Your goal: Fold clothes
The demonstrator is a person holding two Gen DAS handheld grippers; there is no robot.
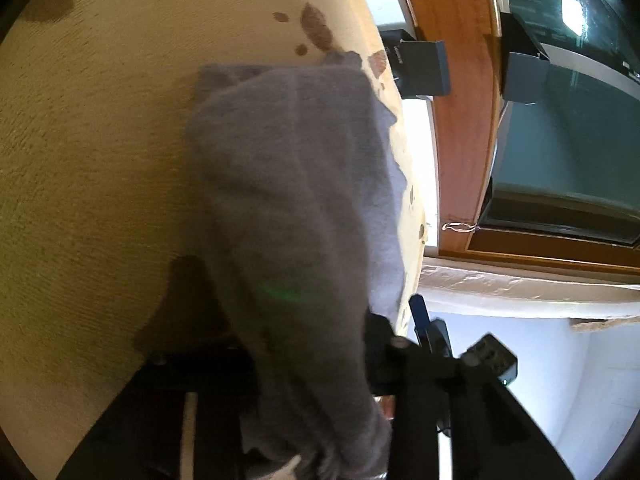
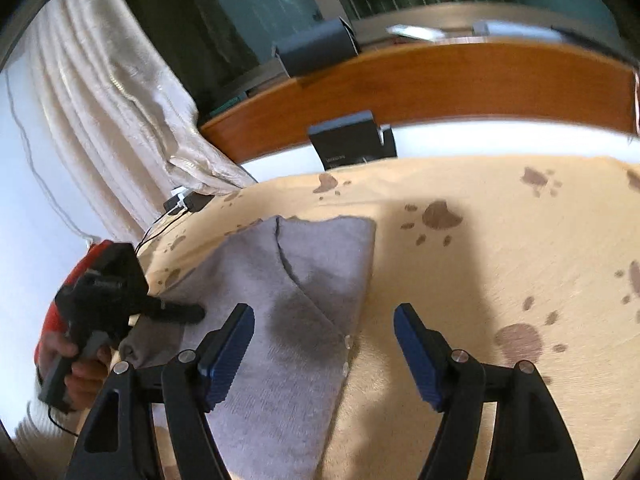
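Observation:
A grey knitted garment (image 2: 280, 300) with small buttons along one edge lies folded on a cream blanket. My right gripper (image 2: 324, 344) hovers open just above its near right edge, one blue pad (image 2: 232, 344) over the cloth and the other over the blanket. In the right wrist view a hand holds my left gripper (image 2: 180, 313) at the garment's left side, jaws together on a raised fold. In the left wrist view the garment (image 1: 296, 184) drapes over the left gripper (image 1: 384, 320) and hides one finger. Only one blue fingertip (image 1: 418, 310) shows.
The cream blanket (image 2: 500, 264) with brown paw prints covers the bed. A wooden ledge (image 2: 440, 80) runs behind it with dark boxes (image 2: 352, 144) leaning there. A pale curtain (image 2: 120, 120) hangs at the left, with a plug and cable (image 2: 180, 202) at the blanket's edge.

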